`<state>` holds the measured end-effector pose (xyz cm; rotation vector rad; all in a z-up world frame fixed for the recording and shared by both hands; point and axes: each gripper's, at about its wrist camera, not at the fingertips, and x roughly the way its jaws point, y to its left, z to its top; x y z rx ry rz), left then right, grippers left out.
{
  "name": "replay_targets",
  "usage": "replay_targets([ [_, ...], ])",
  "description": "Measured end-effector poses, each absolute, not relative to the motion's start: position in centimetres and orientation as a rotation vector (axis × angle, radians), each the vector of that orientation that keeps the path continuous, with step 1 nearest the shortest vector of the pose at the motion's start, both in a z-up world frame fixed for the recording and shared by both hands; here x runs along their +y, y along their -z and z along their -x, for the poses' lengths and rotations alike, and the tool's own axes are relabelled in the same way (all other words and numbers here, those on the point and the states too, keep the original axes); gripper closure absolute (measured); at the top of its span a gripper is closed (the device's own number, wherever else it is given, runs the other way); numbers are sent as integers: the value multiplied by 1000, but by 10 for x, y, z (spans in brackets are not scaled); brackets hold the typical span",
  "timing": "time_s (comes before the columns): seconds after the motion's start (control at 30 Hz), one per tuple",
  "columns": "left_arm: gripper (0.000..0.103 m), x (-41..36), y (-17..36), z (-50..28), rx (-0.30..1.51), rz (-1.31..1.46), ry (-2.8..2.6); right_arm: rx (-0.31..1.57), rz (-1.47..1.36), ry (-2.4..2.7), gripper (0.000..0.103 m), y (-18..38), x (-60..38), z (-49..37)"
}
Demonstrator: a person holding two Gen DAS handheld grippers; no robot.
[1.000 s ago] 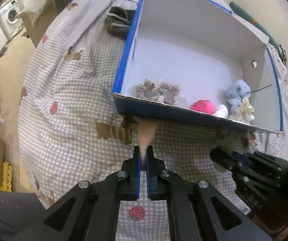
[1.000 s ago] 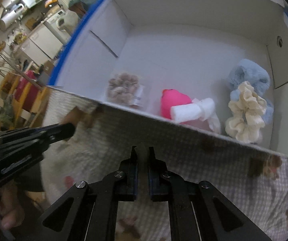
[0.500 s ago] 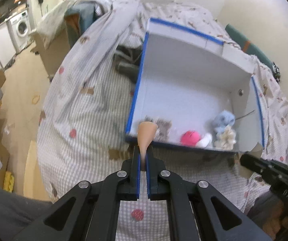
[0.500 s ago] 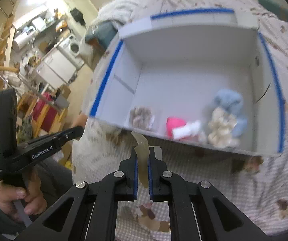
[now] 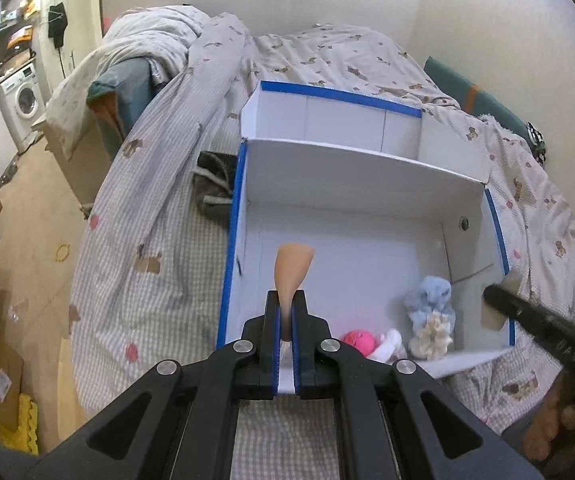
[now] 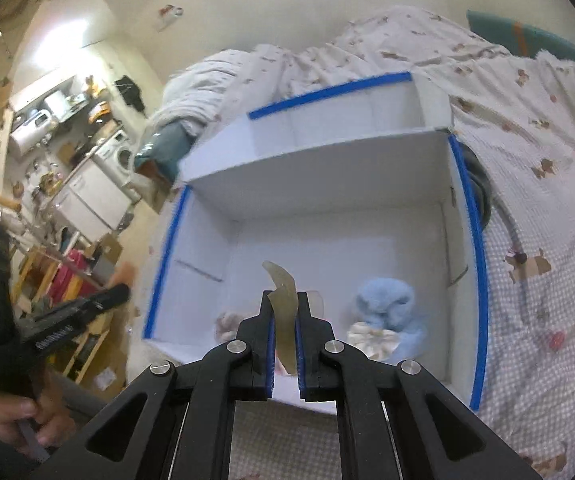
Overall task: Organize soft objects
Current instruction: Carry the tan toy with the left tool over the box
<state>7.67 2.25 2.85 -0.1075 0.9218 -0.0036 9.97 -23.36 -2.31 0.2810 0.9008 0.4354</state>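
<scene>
Left gripper (image 5: 284,312) above the near edge of the white box (image 5: 361,184) on the bed (image 5: 155,240), fingers clamped on a thin tan strip (image 5: 292,270) sticking up. Right gripper (image 6: 285,316) likewise pinched tight on a translucent olive strip (image 6: 284,300). Inside the box, near the front wall: pink plush (image 5: 357,339), blue fluffy scrunchie (image 5: 429,298), cream scrunchie (image 5: 431,338).
</scene>
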Motion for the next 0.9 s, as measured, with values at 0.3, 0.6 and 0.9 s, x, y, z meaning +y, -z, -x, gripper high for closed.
replay_targets([
  [0.3,98,-3,1,-114,950,61,48,982,-275,-392,93,59,-229,-117],
  [0.6,98,-15,39,-123,1006,54,98,1013,-236,-415,93,71,-214,-117],
  [0.9,98,-15,55,-125,1054,57,72,1044,-217,-432,92,78,-202,-122],
])
